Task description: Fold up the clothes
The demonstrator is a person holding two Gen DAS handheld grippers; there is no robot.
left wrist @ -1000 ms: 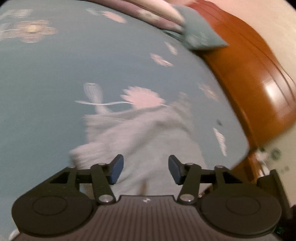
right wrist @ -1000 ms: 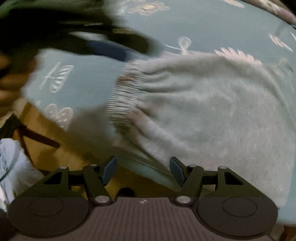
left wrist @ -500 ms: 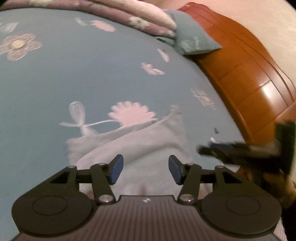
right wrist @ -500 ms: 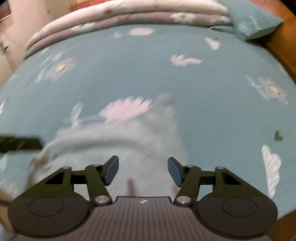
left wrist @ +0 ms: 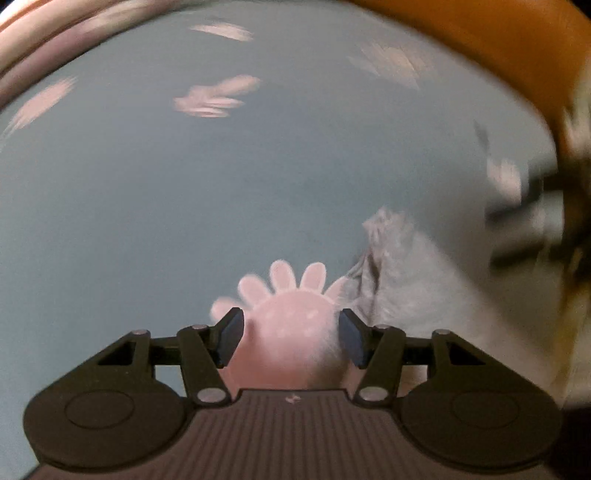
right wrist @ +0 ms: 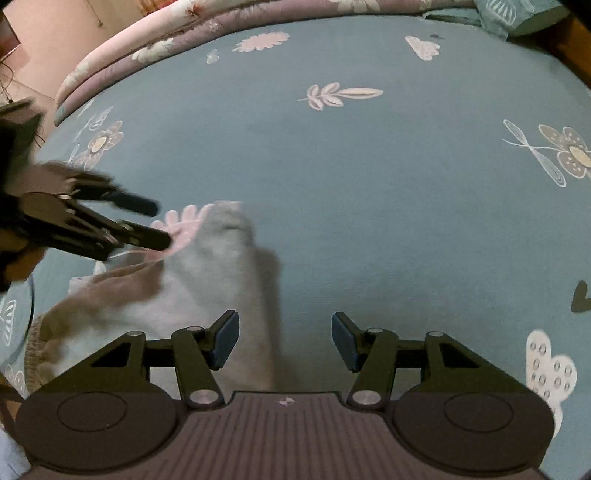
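A light grey garment (right wrist: 207, 280) lies on the teal flowered bedsheet (right wrist: 369, 184), its elastic waistband (right wrist: 35, 354) at the lower left of the right wrist view. My right gripper (right wrist: 284, 328) hangs open over the garment's right edge, left finger above the cloth, right finger above bare sheet. My left gripper (left wrist: 290, 325) is open over a pink flower print (left wrist: 280, 280), just left of the garment's far corner (left wrist: 384, 236). Neither holds anything. From the right wrist, the left gripper (right wrist: 160, 223) shows blurred at that corner. The right gripper (left wrist: 535, 229) is a dark blur.
Folded pink and purple quilts (right wrist: 147, 48) lie along the far edge of the bed. A teal pillow (right wrist: 517, 14) sits at the far right corner. The orange wooden bed frame (left wrist: 480, 44) borders the sheet. The mattress edge drops off at the lower left (right wrist: 22, 332).
My left gripper has swung from above the middle of the garment to its far corner by the pink flower. The right gripper has moved from the waistband side to the garment's right edge. Both stay open.
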